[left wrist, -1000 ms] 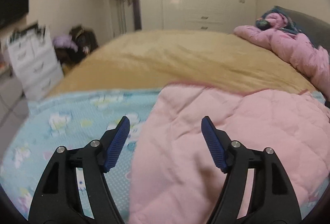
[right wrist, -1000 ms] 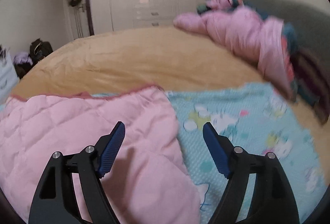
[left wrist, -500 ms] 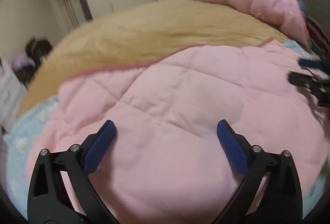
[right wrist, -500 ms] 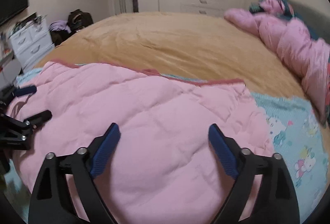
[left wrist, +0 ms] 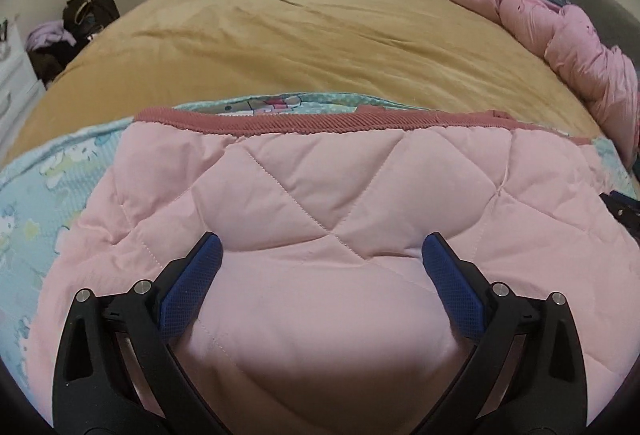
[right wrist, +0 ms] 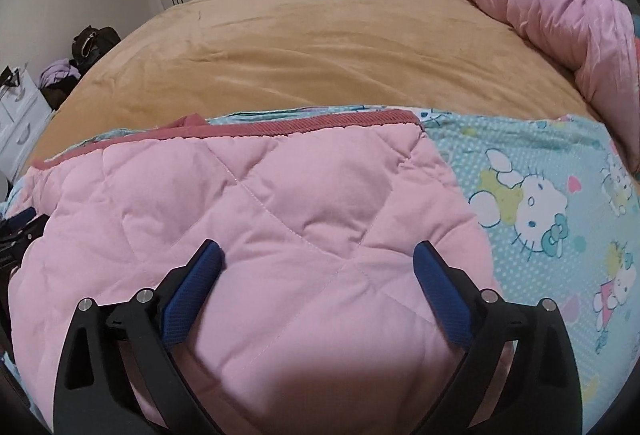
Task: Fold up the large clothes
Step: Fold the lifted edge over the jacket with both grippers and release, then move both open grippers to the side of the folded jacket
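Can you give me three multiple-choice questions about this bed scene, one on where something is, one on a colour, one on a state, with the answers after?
1. Where does the pink quilted padded garment lie?
A. on the pale blue cartoon-print sheet
B. on the floor
C. inside the wardrobe

2. What colour is the ribbed band along the garment's far edge?
A. green
B. white
C. dusty rose

3. How does the left gripper stand?
A. clamped on a hanger
B. jaws wide apart above the garment
C. shut on a pillow

Answers:
1 A: blue print shows on both sides of the garment.
2 C: the band is darker rose than the quilting.
3 B: its blue pads stand far apart, clamping nothing.
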A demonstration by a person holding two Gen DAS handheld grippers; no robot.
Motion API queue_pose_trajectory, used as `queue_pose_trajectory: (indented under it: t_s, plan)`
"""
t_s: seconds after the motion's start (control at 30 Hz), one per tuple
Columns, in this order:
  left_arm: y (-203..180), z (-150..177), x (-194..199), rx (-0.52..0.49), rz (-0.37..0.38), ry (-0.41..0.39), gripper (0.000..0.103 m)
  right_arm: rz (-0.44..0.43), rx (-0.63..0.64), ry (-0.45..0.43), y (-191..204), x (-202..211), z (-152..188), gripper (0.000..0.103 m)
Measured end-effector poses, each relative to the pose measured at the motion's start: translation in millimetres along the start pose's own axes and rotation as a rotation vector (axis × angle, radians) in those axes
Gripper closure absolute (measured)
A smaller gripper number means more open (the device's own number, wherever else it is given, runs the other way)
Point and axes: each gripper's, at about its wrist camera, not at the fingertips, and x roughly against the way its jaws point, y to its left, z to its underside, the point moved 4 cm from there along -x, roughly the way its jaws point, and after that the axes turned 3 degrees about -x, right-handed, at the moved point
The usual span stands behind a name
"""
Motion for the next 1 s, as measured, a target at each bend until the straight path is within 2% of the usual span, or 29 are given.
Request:
queue_pose_trajectory:
  t_s: [0.1,0.2,0.37,0.6,0.9,1.0]
  plan:
    - [-5,-2,1,-0.01,-0.007,0.0,0.008,0.007,0.002,-0.001,5,6,0,0.007]
    - [-4,0,10,-0.007,0.006,-0.01,0.008,0.033,0.017,-0.057,7,29,2,0.006]
    - [-1,9,38,-0.053,-0.039,-0.023,0.008,-0.003,0.039,-0.081,4,58,15,0.005]
    - [1,20,106,-0.086,-0.106,-0.122,0.008,-0.085,0.002,-0.17,-7,130,27,0.004]
    - [8,44,189,-0.03,-0.084,-0.226,0.008,-0.108,-0.011,-0.266,-25,216,45,0.004]
    - [11,55,208,-0.031,-0.105,-0.246,0.008,-0.113,-0.008,-0.29,-31,238,55,0.004]
